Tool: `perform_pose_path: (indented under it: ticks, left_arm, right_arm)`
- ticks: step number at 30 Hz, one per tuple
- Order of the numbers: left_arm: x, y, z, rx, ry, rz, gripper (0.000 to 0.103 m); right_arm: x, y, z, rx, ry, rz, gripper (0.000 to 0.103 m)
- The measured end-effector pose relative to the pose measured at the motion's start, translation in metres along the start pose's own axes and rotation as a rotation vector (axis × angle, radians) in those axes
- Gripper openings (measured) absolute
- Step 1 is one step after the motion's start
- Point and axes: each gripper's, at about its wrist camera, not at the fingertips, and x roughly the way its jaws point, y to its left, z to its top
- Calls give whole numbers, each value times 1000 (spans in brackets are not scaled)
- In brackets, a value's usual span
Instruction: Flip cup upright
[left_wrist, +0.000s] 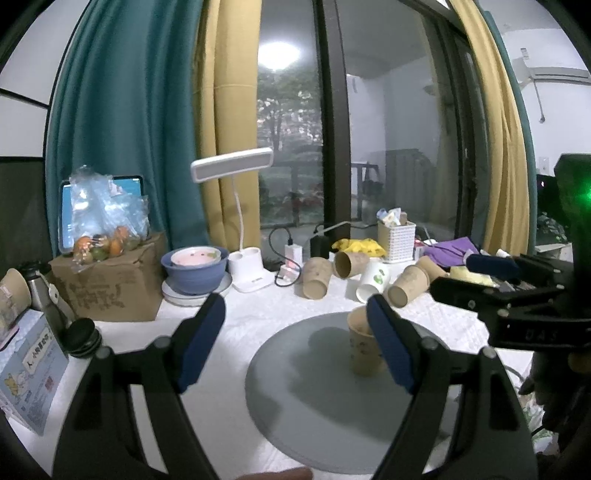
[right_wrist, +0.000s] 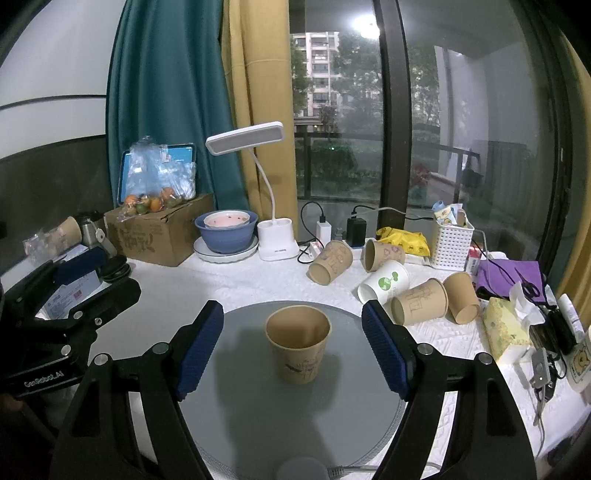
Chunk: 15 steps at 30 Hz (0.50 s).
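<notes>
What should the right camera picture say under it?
Brown cup stands upright on the gray mat, between the open right gripper.

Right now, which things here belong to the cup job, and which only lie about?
For the job: cup, standing upright on the grey disc; right tool, open around it; left tool, open.

Lying about: tipped cups, white cup, lamp, bowl, box, basket.

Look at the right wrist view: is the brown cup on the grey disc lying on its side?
No, the brown cup stands upright on the grey disc, mouth up.
</notes>
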Motion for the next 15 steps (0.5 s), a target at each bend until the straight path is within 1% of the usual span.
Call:
perform_pose_path:
  ticks: [15]
  left_arm:
    - [-1, 0, -1, -13, 5, -1, 80]
  right_arm:
    - [-1, 0, 0, 1, 0, 1, 80]
